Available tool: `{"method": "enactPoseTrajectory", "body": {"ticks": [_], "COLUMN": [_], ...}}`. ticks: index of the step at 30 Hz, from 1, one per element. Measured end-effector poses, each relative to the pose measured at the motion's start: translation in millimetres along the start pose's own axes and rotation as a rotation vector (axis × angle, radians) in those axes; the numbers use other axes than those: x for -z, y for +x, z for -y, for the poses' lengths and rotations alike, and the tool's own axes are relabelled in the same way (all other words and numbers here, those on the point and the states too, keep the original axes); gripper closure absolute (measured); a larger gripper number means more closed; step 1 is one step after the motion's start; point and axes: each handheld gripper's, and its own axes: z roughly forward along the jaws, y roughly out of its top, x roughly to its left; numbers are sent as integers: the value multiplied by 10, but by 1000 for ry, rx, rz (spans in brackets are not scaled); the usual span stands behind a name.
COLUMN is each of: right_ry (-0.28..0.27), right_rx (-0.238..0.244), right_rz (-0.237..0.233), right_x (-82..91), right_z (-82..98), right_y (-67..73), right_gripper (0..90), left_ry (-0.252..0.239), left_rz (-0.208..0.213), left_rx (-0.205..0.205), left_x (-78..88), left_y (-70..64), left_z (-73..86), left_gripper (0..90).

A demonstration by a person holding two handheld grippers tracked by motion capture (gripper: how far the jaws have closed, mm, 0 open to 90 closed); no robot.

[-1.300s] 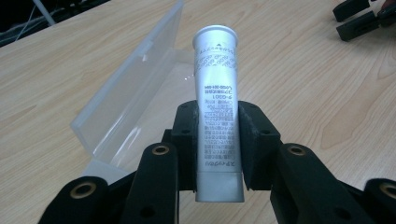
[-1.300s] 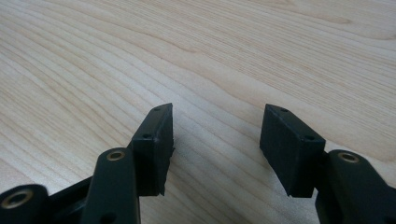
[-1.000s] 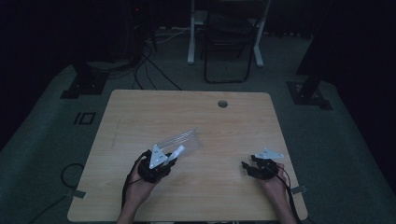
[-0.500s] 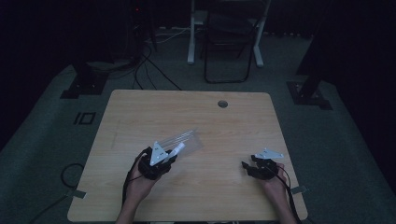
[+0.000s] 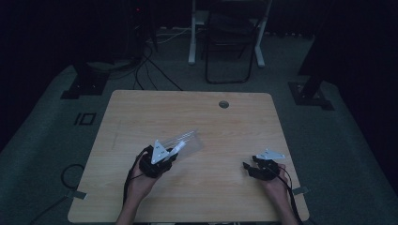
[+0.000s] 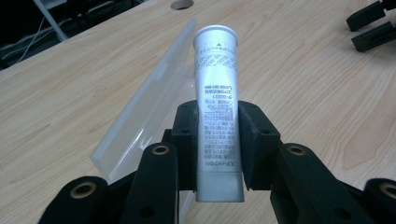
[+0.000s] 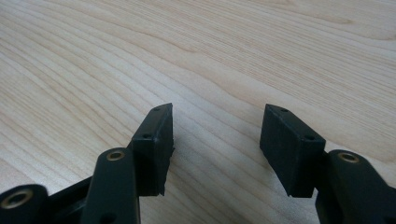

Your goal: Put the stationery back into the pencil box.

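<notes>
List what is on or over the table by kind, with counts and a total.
Silver printed tube, clamped in the left gripper: 1
Clear plastic case, lying open behind the tube: 1
Handheld grippers, the left one and the right gripper, whose fingers stand apart with nothing between them: 2
Total: 4

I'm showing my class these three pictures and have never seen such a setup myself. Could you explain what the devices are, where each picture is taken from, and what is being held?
A person sits at a wooden table, holding a hand-operated two-jaw gripper in each hand. One camera looks down from above; the others ride on each gripper, looking along its black jaws. The left gripper is clamped on a silver tube with printed text. A clear plastic case stands open beside the tube. The right gripper is open and empty, above bare wood.
</notes>
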Motion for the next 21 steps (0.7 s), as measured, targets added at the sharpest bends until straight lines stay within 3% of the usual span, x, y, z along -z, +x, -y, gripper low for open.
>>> {"method": "enactPoseTrajectory", "body": {"ticks": [21], "right_ry": [0], "right_rx": [1], "right_rz": [-1], "right_x": [0], "right_z": [0], "right_y": [-1], "right_gripper": [442], "left_ry": [1], "left_rz": [-15], "left_rx": [-1], "left_x": [-92], "left_y": [57], "left_z": [3], "left_gripper": [708]}}
